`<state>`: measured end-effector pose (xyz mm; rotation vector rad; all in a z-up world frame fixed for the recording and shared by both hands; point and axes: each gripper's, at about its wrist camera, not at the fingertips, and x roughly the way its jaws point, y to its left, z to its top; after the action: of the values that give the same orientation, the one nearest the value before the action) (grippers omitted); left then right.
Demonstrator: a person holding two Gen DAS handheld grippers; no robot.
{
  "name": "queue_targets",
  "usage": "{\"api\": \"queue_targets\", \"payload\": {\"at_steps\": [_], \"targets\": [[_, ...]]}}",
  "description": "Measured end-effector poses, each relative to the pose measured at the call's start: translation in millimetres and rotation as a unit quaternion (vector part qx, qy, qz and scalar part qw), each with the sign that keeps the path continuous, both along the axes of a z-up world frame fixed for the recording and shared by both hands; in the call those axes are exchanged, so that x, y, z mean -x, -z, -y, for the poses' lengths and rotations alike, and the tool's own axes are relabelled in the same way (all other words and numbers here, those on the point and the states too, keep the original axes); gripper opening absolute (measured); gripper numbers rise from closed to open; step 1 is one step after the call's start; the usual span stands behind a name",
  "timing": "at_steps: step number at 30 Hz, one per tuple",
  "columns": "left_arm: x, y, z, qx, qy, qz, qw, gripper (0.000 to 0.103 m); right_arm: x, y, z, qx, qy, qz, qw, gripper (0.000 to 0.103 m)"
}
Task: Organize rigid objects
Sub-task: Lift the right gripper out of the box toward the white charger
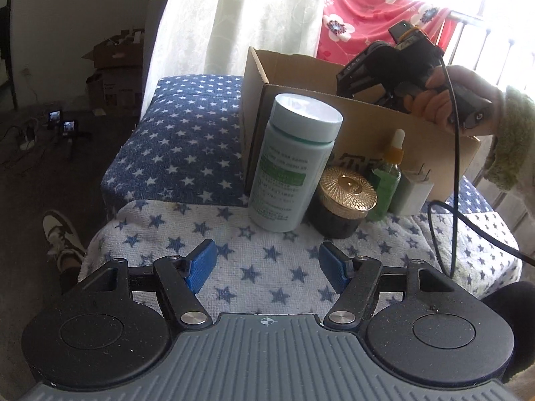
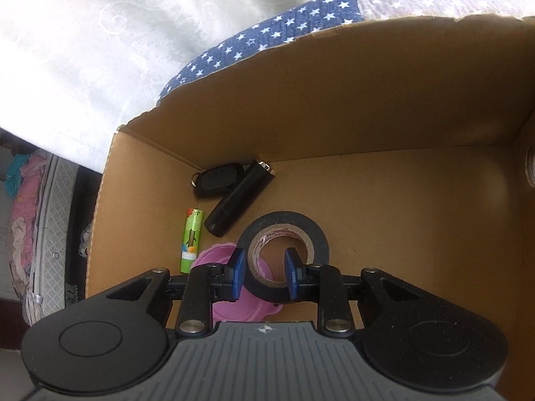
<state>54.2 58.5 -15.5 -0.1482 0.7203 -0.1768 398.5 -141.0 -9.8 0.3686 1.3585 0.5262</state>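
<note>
Inside the box, the right hand-held gripper is clamped on the tape. The left hand-held gripper hangs spread apart before the bottle.

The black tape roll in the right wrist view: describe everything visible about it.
The black tape roll is a ring of matte black tape wound on a pale cardboard core with reddish print inside. It is tilted on edge inside the cardboard box, its lower rim overlapping a pink lid. The right gripper pinches its near wall: one blue pad outside, one inside the core. A black cylinder lies just beyond.
</note>
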Motion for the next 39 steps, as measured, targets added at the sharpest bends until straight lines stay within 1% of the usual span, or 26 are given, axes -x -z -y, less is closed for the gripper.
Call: {"api": "queue_targets", "payload": {"at_steps": [2,5,7,9,11,14,17,20,25,27,28,29,31,34,37,39], "targets": [[0.1,6.2,0.3,-0.003,0.002,-0.003,1.0000,0.068,-1.1,-2.8,1.1,0.013,0.004,0.007,1.000,0.031],[1.6,12.1,0.4,-0.006,0.003,-0.005,1.0000,0.068,-5.5,-3.5,4.6,0.016,0.020,0.011,1.000,0.031],[2.5,14.3,0.4,-0.001,0.005,-0.007,1.0000,0.068,-8.6,-2.8,6.3,0.014,0.029,0.014,0.999,0.031],[5.3,15.7,0.6,0.001,0.006,-0.007,1.0000,0.068,-12.0,-3.6,5.9,0.026,0.037,0.026,0.999,0.031],[7.1,17.3,0.9,-0.003,0.003,-0.006,1.0000,0.068,-13.3,-5.9,7.7,0.024,0.044,0.036,0.998,0.032],[9.8,17.6,0.2,-0.009,0.000,-0.002,1.0000,0.068,-11.8,-12.3,11.0,0.010,0.050,0.046,0.998,0.032],[12.1,16.3,-0.3,-0.014,-0.001,0.004,0.9999,0.068,0.0,-25.9,16.1,-0.015,0.047,0.056,0.997,0.032],[13.9,13.4,0.6,-0.023,-0.002,0.014,0.9996,0.068,28.6,-49.8,21.4,-0.044,0.030,0.092,0.994,0.033],[14.2,8.6,8.5,-0.027,0.015,0.027,0.9991,0.068,103.7,-92.6,50.9,-0.119,0.007,0.154,0.981,0.033],[14.4,7.4,16.6,-0.031,0.028,0.034,0.9986,0.068,138.3,-102.5,65.0,-0.136,0.001,0.189,0.972,0.035],[14.6,6.9,23.2,-0.032,0.039,0.037,0.9980,0.068,152.8,-103.7,70.9,-0.139,0.002,0.204,0.969,0.042],[14.8,6.6,30.2,-0.032,0.051,0.040,0.9974,0.068,170.1,-102.8,75.6,-0.138,0.005,0.221,0.965,0.050],[14.6,6.2,44.4,-0.032,0.074,0.044,0.9958,0.068,201.2,-96.0,87.6,-0.132,0.020,0.245,0.960,0.051],[14.0,5.4,70.9,-0.036,0.112,0.054,0.9916,0.068,231.3,-74.1,101.9,-0.112,0.051,0.265,0.956,0.051],[11.3,7.2,100.3,-0.050,0.143,0.071,0.9860,0.068,243.3,-46.7,111.9,-0.096,0.088,0.270,0.954,0.051],[6.7,10.6,119.7,-0.064,0.154,0.081,0.9826,0.067,242.6,-31.0,115.3,-0.093,0.107,0.267,0.953,0.051]]}}
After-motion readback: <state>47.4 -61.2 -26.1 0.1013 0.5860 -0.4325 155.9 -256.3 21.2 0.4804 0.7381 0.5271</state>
